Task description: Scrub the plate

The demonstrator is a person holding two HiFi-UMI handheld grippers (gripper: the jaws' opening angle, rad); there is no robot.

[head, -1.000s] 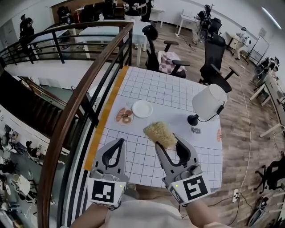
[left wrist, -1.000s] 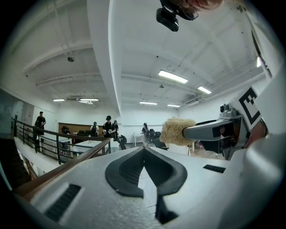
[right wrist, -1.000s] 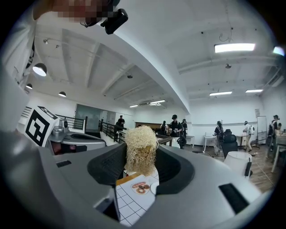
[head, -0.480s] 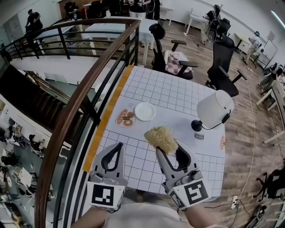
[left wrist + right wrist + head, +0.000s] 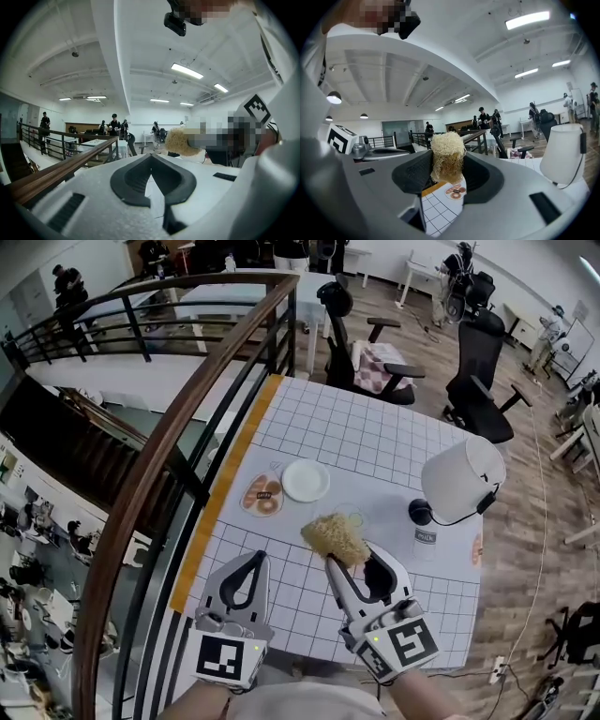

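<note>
A small white plate lies on the gridded white table, left of centre. My right gripper is shut on a tan fibrous scrubber, held in the air above the table's near half, short of the plate. In the right gripper view the scrubber stands pinched between the dark pads. My left gripper hovers over the table's near left part, jaws together with nothing in them. The left gripper view shows its jaw tips meeting, and the scrubber off to the right.
A round coaster with a doughnut print lies just left of the plate. A desk lamp with a white shade stands at the table's right, a small can beside its base. A curved wooden railing runs along the left; office chairs stand beyond.
Both grippers have stayed nearly still in the view while the head view shifted; the plate and lamp now sit a little lower and nearer. The scrubber remains gripped.
</note>
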